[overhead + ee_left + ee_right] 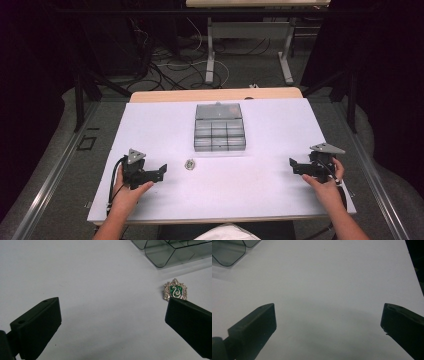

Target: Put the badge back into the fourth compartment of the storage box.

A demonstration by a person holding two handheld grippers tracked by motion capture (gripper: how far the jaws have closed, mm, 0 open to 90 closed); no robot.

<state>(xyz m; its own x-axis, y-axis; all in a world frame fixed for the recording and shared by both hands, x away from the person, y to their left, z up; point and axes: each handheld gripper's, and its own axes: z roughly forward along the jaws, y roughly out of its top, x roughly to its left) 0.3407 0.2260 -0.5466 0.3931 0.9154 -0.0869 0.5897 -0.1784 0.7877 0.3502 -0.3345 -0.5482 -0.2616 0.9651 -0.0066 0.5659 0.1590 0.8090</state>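
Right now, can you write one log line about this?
left gripper: open, near badge | right gripper: open, holding nothing | clear box: lid open

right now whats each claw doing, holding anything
Left claw: open, empty; the green crest pin lies on the table just beyond one jaw.
Right claw: open, empty, over bare white table.
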